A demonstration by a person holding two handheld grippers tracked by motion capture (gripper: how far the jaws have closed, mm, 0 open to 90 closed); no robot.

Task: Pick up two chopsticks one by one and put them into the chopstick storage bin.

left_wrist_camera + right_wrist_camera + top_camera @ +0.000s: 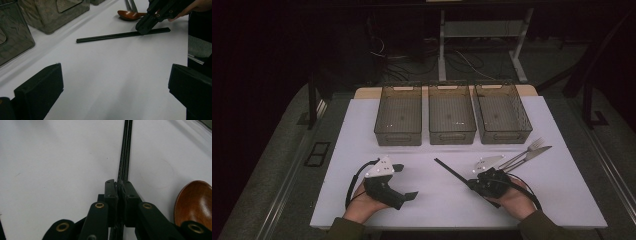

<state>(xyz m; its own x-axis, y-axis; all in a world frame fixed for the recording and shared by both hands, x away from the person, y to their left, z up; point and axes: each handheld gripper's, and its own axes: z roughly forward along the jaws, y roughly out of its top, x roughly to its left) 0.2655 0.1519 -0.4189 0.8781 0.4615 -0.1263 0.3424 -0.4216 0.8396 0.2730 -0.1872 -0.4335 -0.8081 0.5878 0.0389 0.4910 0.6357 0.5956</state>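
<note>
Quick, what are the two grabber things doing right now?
Left gripper: open, fingers wide apart, holding nothing.
Right gripper: shut on the black chopsticks, which lie on the white table.

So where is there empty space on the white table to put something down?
Bare room lies between the open left gripper and the black chopsticks clamped by the right gripper. It's crowded by the three clear plastic bins, metal fork and brown wooden spoon.

Looks like a lab or test room: white tabletop [362, 130] on a dark floor, loose cables [462, 62] trailing around bare desk legs [442, 45] behind.
</note>
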